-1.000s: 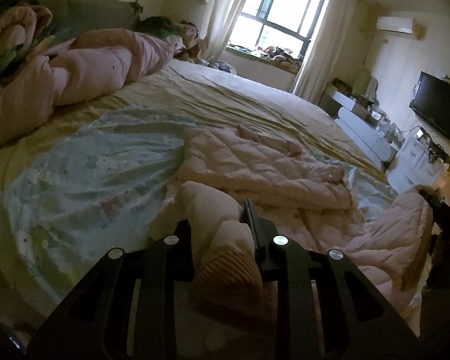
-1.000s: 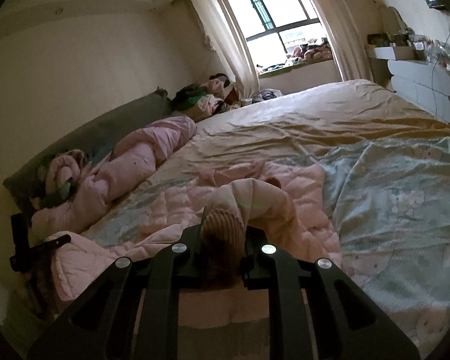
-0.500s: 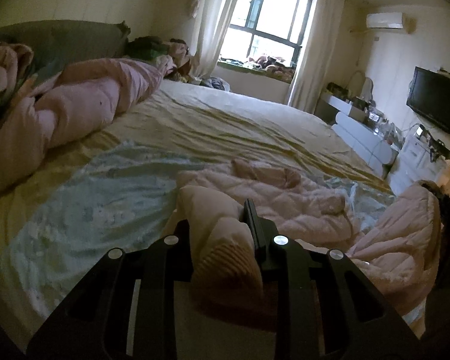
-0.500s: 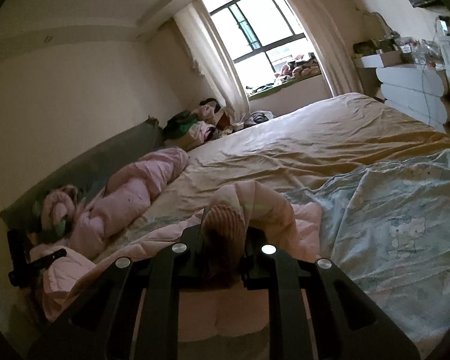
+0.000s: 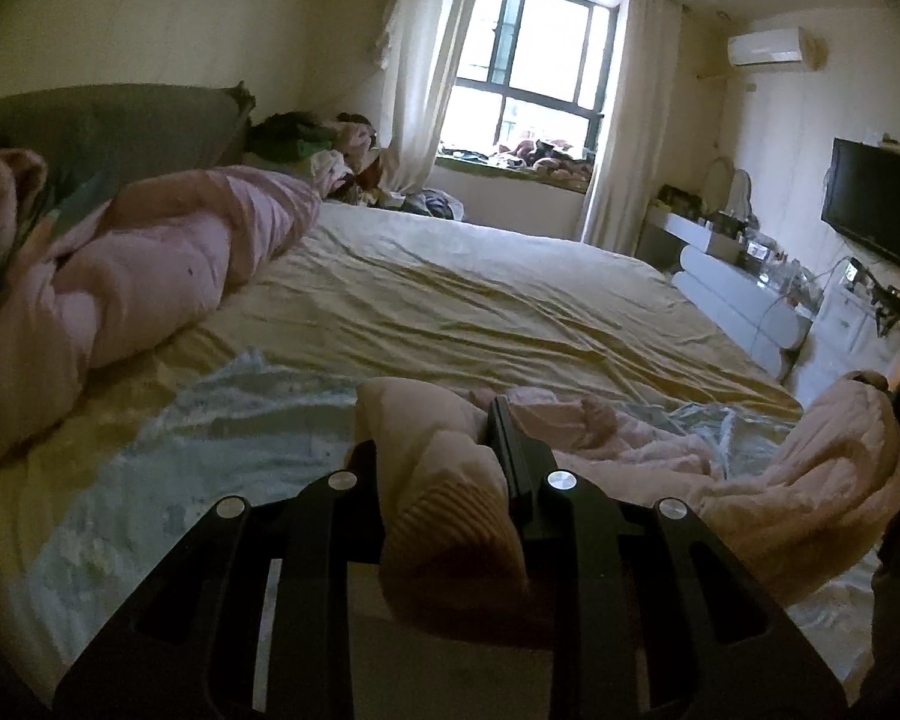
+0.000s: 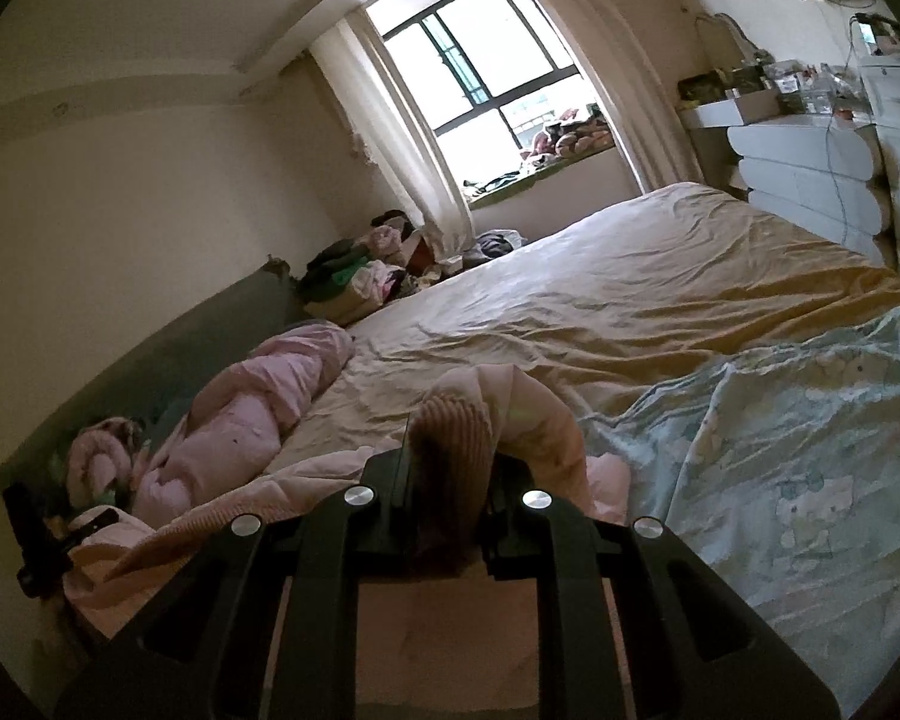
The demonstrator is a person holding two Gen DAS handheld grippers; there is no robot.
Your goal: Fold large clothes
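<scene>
A puffy pink quilted duvet point(image 5: 168, 264) is seen lying bunched along the left of the bed point(image 5: 480, 300), whose wrinkled yellow sheet is being partly covered by a pale blue printed one. A ribbed cuff of the pink quilted jacket point(image 5: 678, 450) is being pinched between the nearly closed jaws of the left gripper point(image 5: 444, 480). Another ribbed cuff is being clamped likewise by the right gripper point(image 6: 450, 468), the jacket being draped between them over the bed's near edge.

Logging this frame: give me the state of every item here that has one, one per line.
left gripper: shut on a ribbed cuff of the pink quilted jacket
right gripper: shut on another ribbed cuff
pink quilted jacket: partly lifted, bunched, not yet folded
pink duvet: rolled up by the headboard
yellow sheet: spread, wrinkled
curtains: drawn open
television: screen dark
</scene>
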